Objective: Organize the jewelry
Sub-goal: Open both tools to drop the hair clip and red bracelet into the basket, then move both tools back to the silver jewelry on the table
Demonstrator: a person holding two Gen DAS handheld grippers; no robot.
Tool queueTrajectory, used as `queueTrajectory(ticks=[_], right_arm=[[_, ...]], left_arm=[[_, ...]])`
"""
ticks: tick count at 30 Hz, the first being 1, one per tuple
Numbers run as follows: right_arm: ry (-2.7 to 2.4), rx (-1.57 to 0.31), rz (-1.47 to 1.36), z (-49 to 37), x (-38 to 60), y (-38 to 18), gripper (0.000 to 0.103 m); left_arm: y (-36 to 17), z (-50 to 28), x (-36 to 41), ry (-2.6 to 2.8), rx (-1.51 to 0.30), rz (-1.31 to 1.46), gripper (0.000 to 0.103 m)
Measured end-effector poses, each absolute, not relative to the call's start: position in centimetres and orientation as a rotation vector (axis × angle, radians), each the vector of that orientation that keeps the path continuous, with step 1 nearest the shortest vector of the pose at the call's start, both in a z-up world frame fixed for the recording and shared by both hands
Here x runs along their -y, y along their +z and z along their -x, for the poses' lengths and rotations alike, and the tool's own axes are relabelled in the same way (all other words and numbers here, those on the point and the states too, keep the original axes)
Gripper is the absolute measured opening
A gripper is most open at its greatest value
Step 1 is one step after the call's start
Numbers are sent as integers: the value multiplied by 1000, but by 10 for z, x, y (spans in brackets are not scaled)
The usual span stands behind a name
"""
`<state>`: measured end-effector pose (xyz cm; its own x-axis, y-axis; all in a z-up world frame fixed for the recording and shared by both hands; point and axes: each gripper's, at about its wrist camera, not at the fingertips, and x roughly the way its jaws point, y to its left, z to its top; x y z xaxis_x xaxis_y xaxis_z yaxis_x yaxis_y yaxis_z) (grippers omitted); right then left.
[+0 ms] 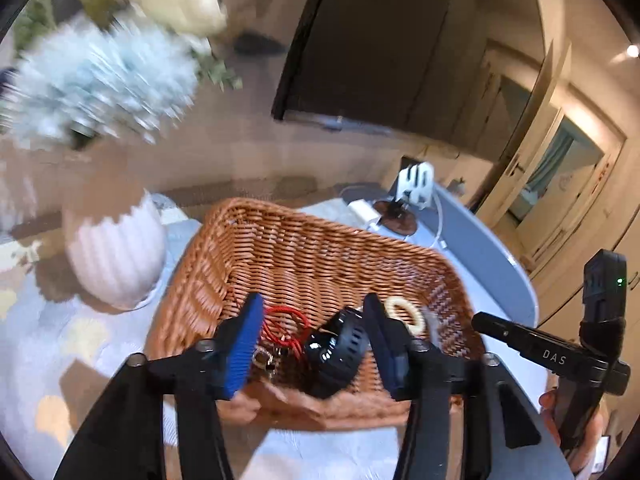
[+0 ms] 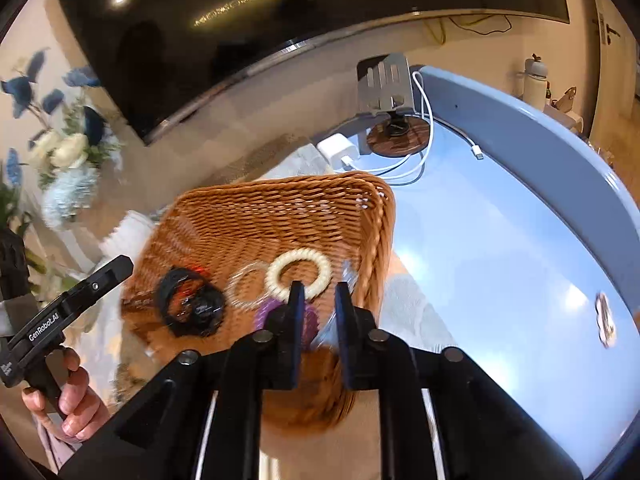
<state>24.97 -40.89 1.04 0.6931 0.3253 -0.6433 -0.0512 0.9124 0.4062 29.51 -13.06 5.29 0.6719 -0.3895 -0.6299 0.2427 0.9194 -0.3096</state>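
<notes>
The wicker basket [image 2: 280, 216] sits on the table's pale cloth at about 10 o'clock from the right gripper [image 2: 318, 296], and the jewelry lies in its near end: a cream beaded bracelet [image 2: 298, 274] at the gripper's 12 o'clock, a clear beaded bracelet [image 2: 246, 290] just to its left, a black watch [image 2: 192, 308] with a red cord [image 1: 286, 320] by it further toward 9 o'clock, and something purple [image 2: 306, 322] right behind the fingers. The right gripper's jaws stand narrow with a gap and nothing clearly between them; the left gripper [image 1: 316, 320] is spread wide above the watch, gripping nothing. I judge the bead bracelets light, rounded and likely slippery, probably on elastic, so they would flex; pinching across one side of the ring, pads on either face of the beads, looks safest. The watch seems heavier and stiff at its case, and its perforated band offers a flat, grippy place to hold. The cord is limp and could snag on the weave. The purple item is mostly hidden by the right fingers, so its kind is unclear; a small metallic piece [image 1: 264, 360] near the left finger is blurred, as is a pale object [image 2: 604, 320] on the table [image 2: 500, 240] at 3 o'clock.
</notes>
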Motion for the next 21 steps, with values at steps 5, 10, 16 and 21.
queueTrajectory(ticks=[5,10,16,21], right_arm=[[312,-746,-406,-204,397,32,44],[370,-734,-366,-159,365,41,51],[478,-727,-374,-102,326,46,53],[545,-715,-303,-62,285,45,55]], left_arm=[[85,-243,106,-404,-705,259,55],[113,-181,67,-358,-642,277,59],[135,-102,8,-279,-593,324,66],[133,-65,-21,-191,-612,258,68]])
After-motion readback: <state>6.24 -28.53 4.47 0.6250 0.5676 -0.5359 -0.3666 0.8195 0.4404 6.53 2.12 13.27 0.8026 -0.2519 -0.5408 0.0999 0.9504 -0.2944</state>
